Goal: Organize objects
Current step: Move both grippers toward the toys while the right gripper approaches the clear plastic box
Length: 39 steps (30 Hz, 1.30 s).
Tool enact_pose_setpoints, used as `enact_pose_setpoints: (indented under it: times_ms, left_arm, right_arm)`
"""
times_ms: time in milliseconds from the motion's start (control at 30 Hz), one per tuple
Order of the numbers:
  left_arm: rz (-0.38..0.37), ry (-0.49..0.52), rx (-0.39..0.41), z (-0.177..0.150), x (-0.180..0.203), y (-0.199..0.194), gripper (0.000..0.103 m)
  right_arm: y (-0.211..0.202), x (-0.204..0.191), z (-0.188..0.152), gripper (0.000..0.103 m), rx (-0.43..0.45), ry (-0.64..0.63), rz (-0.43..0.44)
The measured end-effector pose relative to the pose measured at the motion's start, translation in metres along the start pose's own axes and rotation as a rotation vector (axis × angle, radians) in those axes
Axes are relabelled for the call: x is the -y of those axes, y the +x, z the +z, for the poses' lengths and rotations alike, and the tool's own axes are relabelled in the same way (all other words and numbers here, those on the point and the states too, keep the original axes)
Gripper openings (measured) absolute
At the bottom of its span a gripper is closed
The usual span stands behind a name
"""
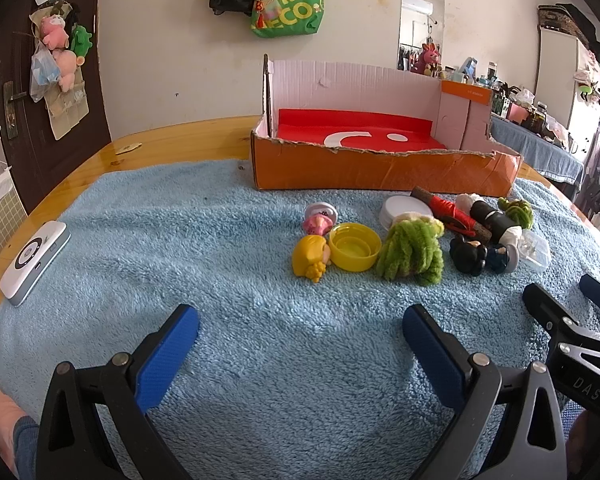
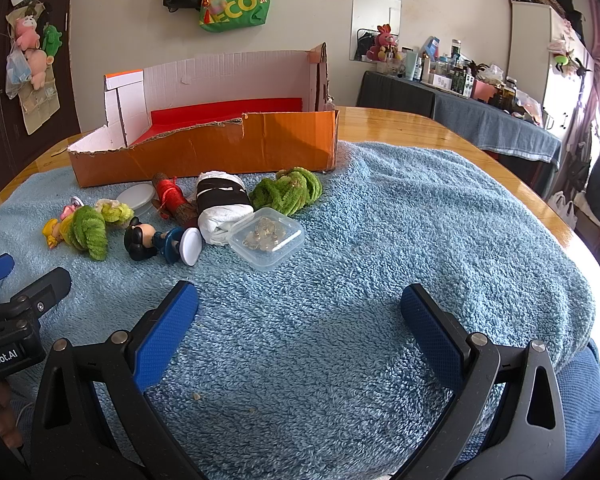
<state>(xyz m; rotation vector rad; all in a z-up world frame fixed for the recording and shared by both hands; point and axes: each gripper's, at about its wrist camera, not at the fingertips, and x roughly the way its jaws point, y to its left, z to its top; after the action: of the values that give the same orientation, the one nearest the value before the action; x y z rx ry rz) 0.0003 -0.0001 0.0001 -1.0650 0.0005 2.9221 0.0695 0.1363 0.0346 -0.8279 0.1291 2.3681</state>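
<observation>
An orange cardboard box (image 1: 380,170) with a red lining stands at the back of the blue towel (image 1: 220,240); it also shows in the right wrist view (image 2: 204,152). In front of it lie small objects: a yellow-haired figurine (image 1: 310,256), a yellow lid (image 1: 354,246), a green fuzzy toy (image 1: 412,252), a black-haired figurine (image 2: 156,242), a black-and-white roll (image 2: 222,204), a red-wrapped stick (image 2: 172,198), a clear plastic case (image 2: 266,238) and a green yarn bundle (image 2: 288,190). My left gripper (image 1: 300,334) is open and empty, short of them. My right gripper (image 2: 300,320) is open and empty over bare towel.
A white device (image 1: 34,258) lies at the towel's left edge. The wooden table (image 2: 440,128) rims the towel. A white round lid (image 1: 404,208) and a pink figurine (image 1: 320,218) lie near the box. A cluttered side table (image 2: 480,92) stands at the right.
</observation>
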Motion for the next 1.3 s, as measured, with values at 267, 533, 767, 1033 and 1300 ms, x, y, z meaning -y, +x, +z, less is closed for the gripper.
enact_pose_setpoints:
  times_ms: [267,533,767,1033,1300]
  left_arm:
    - [-0.002,0.001,-0.003,-0.001,-0.002,0.0,0.103]
    - [-0.03,0.029,-0.024,0.002,0.0,0.004,0.103]
    - [-0.095,0.03,-0.043,0.024,-0.013,-0.005,0.103]
    - [-0.15,0.126,-0.137,0.05,-0.026,0.004,0.099]
    - [-0.196,0.215,-0.189,0.057,-0.033,0.021,0.09]
  right_arm:
    - [0.0,0.0,0.0,0.103,0.004,0.001,-0.003]
    - [0.003,0.002,0.004,0.103,-0.017,-0.011,0.016]
    - [-0.008,-0.004,0.022,0.103,0.014,-0.055,0.02]
    - [0.002,0.008,0.04,0.103,-0.021,-0.014,-0.02]
    - [0.016,0.015,0.044,0.102,-0.079,-0.078,0.037]
